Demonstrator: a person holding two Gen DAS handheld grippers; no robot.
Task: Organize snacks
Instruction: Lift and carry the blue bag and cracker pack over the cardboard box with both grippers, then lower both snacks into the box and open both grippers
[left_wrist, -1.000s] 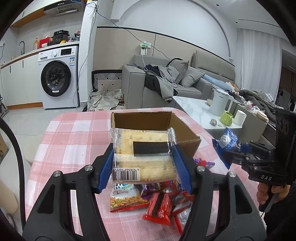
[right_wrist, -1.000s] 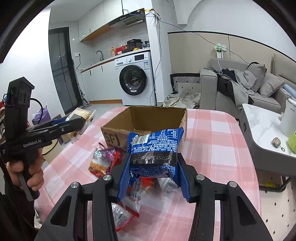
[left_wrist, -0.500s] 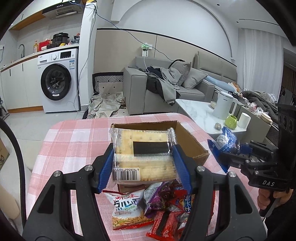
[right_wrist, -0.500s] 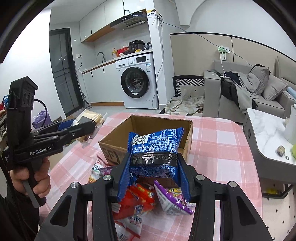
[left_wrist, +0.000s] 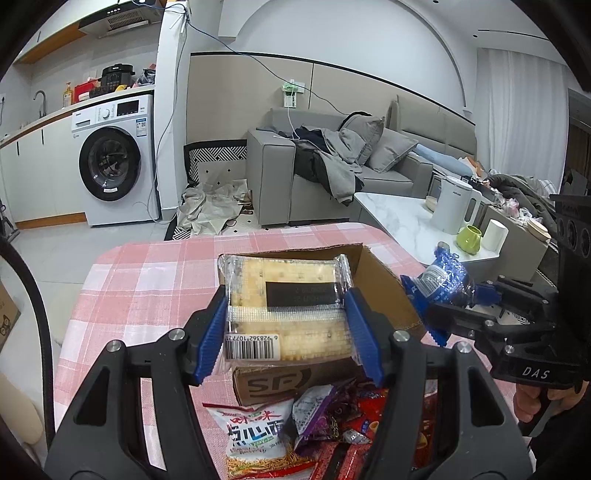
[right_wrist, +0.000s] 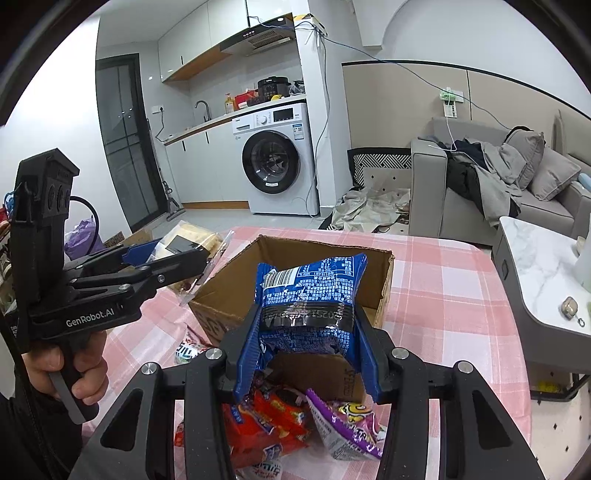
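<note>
Two grippers carry snacks at a cardboard box.
The left gripper (left_wrist: 287, 332) clamps a cracker pack (left_wrist: 286, 306); the right gripper (right_wrist: 306, 349) pinches a blue bag (right_wrist: 308, 295). Both hang above the box (right_wrist: 229, 280) on the checked tablecloth (right_wrist: 443, 295), with loose packets (left_wrist: 255, 439) in front of it.

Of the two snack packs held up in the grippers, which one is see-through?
The cracker pack in the left gripper: clear wrap showing pale crackers. The blue pack in the right gripper is opaque.

Left hand-held gripper (left_wrist: 287, 324) and right hand-held gripper (right_wrist: 306, 345) both clamped, angled downward.
</note>
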